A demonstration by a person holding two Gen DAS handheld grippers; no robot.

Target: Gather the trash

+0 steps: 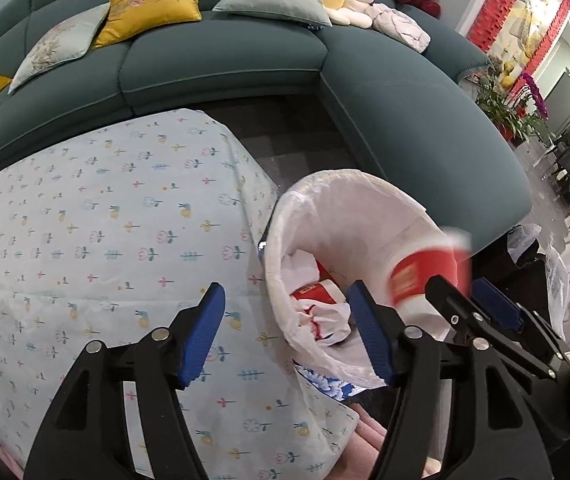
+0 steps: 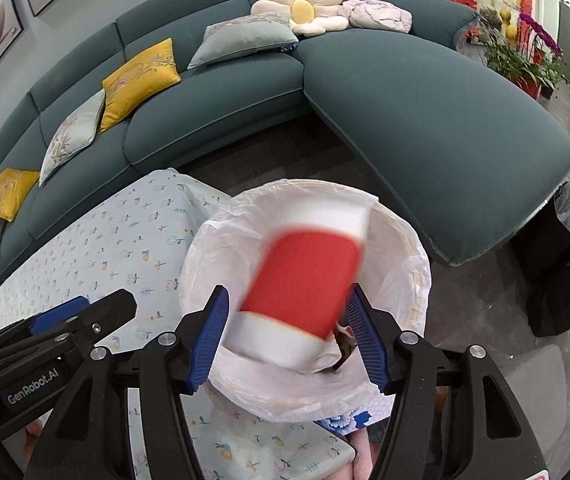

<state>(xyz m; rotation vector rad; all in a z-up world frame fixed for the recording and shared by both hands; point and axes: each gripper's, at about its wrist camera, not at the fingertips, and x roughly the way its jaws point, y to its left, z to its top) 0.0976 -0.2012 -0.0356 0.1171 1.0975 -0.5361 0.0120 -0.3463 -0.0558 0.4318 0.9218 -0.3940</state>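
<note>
- Where the white-lined bin [image 2: 405, 264] stands at the right edge of the flowered tablecloth [image 1: 97, 208], blurred red-and-white paper cup [image 2: 305, 280] above its mouth, tilted, between the blue pads [image 2: 209, 336] of the right gripper [image 2: 291, 338].
- Right jaws spread; whether the pads touch the cup, cannot tell.
- Left gripper [image 1: 285, 336] spread, nothing between its pads, partly over the bin's left rim.
- Crumpled red-and-white trash [image 1: 317, 300] inside the bin.
- Teal sofa [image 1: 221, 52] at the far side.
</note>
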